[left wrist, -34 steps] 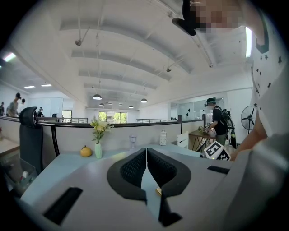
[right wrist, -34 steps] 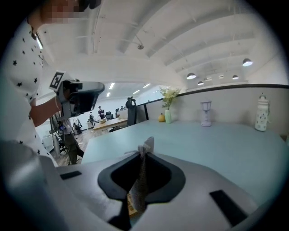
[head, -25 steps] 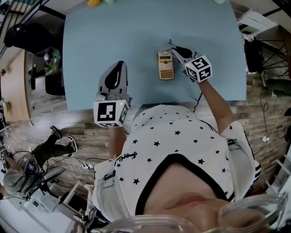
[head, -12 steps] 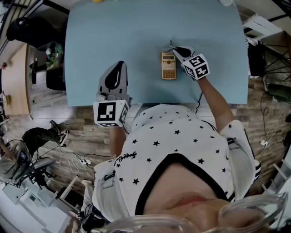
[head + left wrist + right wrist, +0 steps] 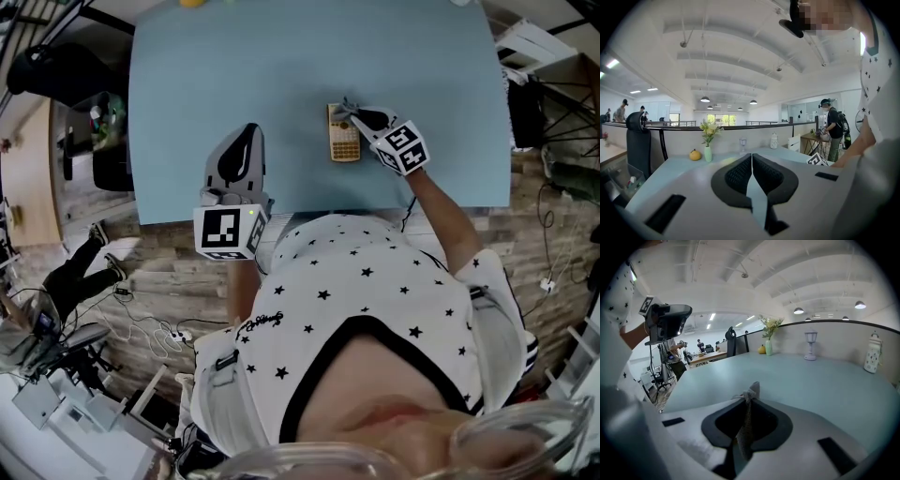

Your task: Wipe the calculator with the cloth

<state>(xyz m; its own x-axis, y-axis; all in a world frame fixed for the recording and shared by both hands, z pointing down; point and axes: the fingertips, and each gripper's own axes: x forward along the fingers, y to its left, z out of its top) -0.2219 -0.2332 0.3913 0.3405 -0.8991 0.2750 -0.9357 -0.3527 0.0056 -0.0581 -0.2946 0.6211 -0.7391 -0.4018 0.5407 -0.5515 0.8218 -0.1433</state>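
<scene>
Head view, table: a pale blue table fills the top of the picture, with you standing at its near edge.
Head view, calculator: the gold calculator lies flat on the table, right of centre.
Head view, right gripper: your right gripper points at the calculator's far right corner, and the grey cloth at its tip overlaps that corner. Contact cannot be judged.
Head view, left gripper: your left gripper sits near the table's near edge, well apart from the calculator.
Left gripper view, jaws: they are pressed together at the tips with nothing between them.
Left gripper view, containers: a pale green vase holds yellow and white flowers. A round orange object sits just beside it.
Right gripper view, jaws: they are clamped on the cloth, and a small tuft pokes out past the tips.
Right gripper view, containers: the vase stands at the far edge, flowers in it.
</scene>
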